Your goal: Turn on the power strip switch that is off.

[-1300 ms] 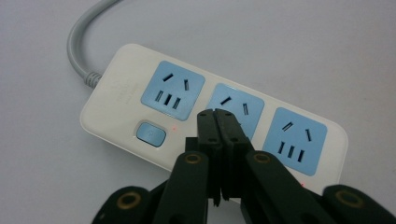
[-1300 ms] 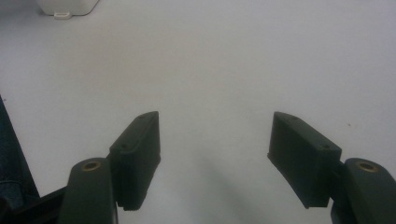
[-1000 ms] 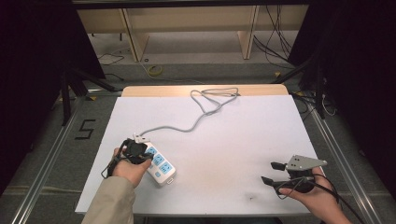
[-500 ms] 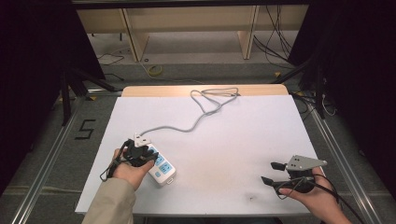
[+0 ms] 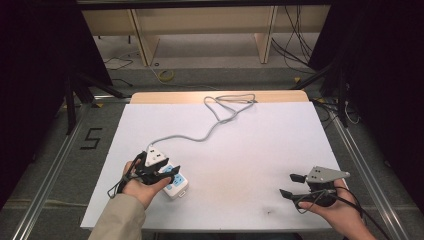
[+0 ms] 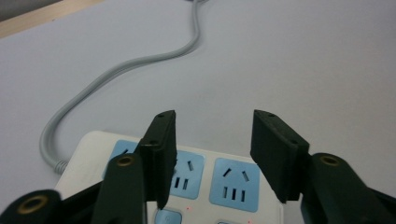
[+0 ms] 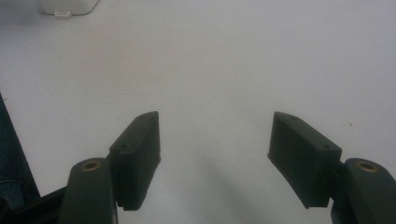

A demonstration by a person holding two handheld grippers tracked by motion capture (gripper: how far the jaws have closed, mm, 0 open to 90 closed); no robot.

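Lying diagonally — power strip [image 5: 175, 182], cable-end far-left.

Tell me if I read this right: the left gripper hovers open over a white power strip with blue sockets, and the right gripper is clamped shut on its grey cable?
Not quite. The right gripper is open and empty above the bare white table, as the right gripper view shows. The rest holds: the left gripper is open over the power strip.

Power strip at the near left, grippers at either side

The strip [image 5: 174, 182] lies on the table [image 5: 260, 150] under the left gripper [image 5: 159, 172]; its cord [image 5: 210, 131] runs back to the far edge. The right gripper [image 5: 292, 186] sits near right, well apart.
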